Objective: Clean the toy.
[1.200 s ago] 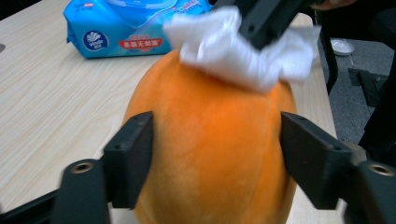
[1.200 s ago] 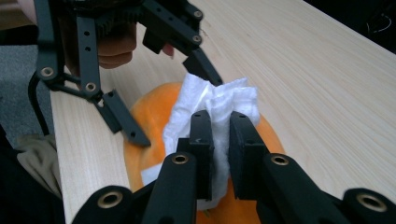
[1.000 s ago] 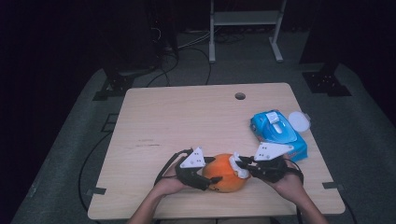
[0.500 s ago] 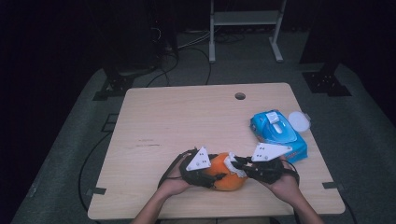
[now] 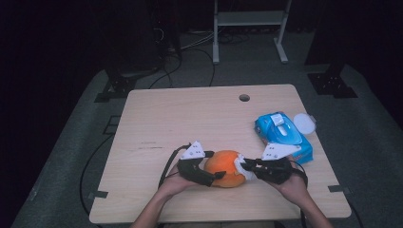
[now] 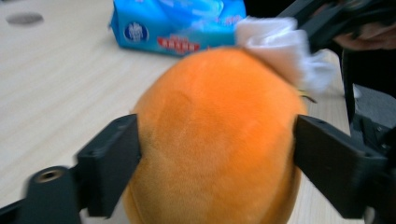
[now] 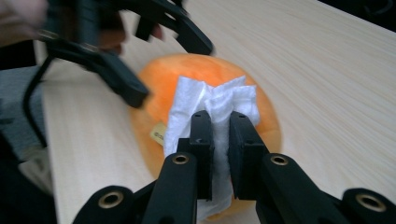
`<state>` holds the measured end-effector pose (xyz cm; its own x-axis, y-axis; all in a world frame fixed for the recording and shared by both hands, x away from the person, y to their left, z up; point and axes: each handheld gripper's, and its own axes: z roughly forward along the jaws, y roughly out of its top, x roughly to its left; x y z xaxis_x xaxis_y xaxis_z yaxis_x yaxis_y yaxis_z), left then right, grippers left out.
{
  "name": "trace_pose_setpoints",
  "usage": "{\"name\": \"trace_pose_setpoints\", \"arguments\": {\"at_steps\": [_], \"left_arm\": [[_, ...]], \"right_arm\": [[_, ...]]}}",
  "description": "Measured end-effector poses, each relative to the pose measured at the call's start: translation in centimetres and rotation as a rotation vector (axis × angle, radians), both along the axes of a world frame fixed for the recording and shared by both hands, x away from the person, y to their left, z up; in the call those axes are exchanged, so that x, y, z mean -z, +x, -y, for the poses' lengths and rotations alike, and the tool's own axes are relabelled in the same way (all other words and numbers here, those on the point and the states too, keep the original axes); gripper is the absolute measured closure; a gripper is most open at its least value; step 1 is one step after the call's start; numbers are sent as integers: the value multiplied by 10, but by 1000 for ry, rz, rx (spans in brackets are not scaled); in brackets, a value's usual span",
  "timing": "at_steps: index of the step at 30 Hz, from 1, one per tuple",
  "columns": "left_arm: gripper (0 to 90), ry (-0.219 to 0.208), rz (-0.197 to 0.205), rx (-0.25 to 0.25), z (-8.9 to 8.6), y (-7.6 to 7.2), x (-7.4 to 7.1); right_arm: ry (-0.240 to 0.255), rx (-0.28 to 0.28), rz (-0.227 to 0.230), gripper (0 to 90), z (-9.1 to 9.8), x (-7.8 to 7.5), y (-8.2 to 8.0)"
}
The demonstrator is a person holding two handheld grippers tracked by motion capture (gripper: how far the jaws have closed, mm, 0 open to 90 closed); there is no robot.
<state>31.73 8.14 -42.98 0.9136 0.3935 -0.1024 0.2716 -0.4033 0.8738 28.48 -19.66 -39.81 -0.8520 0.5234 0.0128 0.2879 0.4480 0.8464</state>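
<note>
Right gripper (image 7: 219, 122) is pinching a white wipe (image 7: 212, 105) against the orange plush (image 6: 217, 135) straight ahead, so I'd steady it between the left gripper (image 6: 217, 154)'s just-widened jaws, then rub gently.

Small yellow toy tag (image 7: 159, 134) unreadable

Fuzzy orange plush toy (image 6: 215, 135), crumpled soft white wipe (image 7: 210, 100), glossy blue plastic wipe pack (image 5: 284, 135), matt pale wood-grain desk (image 5: 190, 118).
</note>
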Motion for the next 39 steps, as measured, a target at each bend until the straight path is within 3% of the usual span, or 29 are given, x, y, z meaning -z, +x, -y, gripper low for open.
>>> {"name": "trace_pose_setpoints", "arguments": {"at_steps": [4,7,12,16,18,20,23,27,29,31,33,36,38,39], "left_arm": [[267,22,25,8,-4,-1,3],[277,13,20,7,-7,0,5],[274,15,40,30,-7,-2,6],[271,34,50,61,-6,-3,5],[274,39,63,82,-5,-5,6],[276,49,67,86,-5,-5,6],[268,23,41,84,-9,-3,6],[186,-34,-52,58,-14,4,4],[187,-49,-69,50,-12,5,6],[223,-31,-46,44,-9,3,6],[255,3,7,65,-4,-3,4],[266,49,76,110,5,-11,1],[258,73,88,112,7,-14,0],[243,65,79,114,4,-12,0]], "right_arm": [[-10,-21,19,801,-4,2,0],[13,10,-6,801,6,6,8],[-4,58,-18,802,17,10,11],[26,31,-19,803,10,7,8],[65,-17,-15,803,4,3,4],[35,-25,3,802,-3,2,3],[43,-9,-10,802,0,4,8],[31,37,-35,803,16,11,12],[51,40,-57,803,20,14,13],[55,39,-54,804,18,13,12],[57,27,-38,804,11,8,9],[87,-40,-22,804,-5,0,2],[33,-56,29,803,-17,-4,-3],[17,-54,40,803,-19,-4,-3]]}}
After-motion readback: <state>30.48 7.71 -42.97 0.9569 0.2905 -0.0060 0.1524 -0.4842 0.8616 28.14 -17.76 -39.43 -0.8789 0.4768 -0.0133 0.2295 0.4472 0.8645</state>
